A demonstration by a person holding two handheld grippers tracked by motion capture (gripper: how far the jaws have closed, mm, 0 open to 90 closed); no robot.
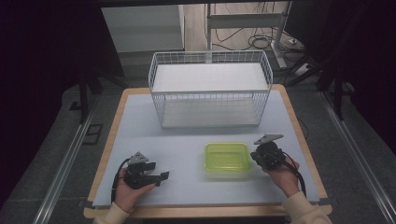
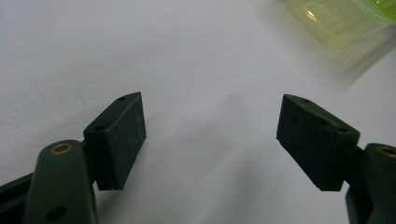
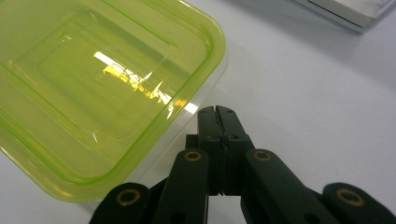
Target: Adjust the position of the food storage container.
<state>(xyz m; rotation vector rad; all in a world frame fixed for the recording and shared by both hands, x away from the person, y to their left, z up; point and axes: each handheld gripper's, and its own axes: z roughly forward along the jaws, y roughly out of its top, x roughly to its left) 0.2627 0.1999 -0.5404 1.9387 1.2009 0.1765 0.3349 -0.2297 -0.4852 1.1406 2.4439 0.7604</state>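
From above, the yellow-green container (image 1: pixel 227 157) lay flat on the pale table (image 1: pixel 187 135), toward the person's right and in front of the white wire basket (image 1: pixel 209 88) that stood at the far side. The right gripper (image 1: pixel 258 156) rested just beside the container's right edge, probably set there to get at its rim. The left gripper (image 1: pixel 161 177) sat well apart on the person's left, pointed toward the container, seemingly waiting its turn.

Along the left gripper (image 2: pixel 210 135), the jaws stood wide apart with nothing but bare table between them; a corner of the container (image 2: pixel 336 23) showed far off at the top right.

Along the right gripper (image 3: pixel 216 116), the jaws were pressed together, pad against pad, gripping nothing. Their tip sat very close to the near corner of the container (image 3: pixel 93 93); whether it touched the rim I couldn't tell. The lid looked seated on the clear tub beneath.
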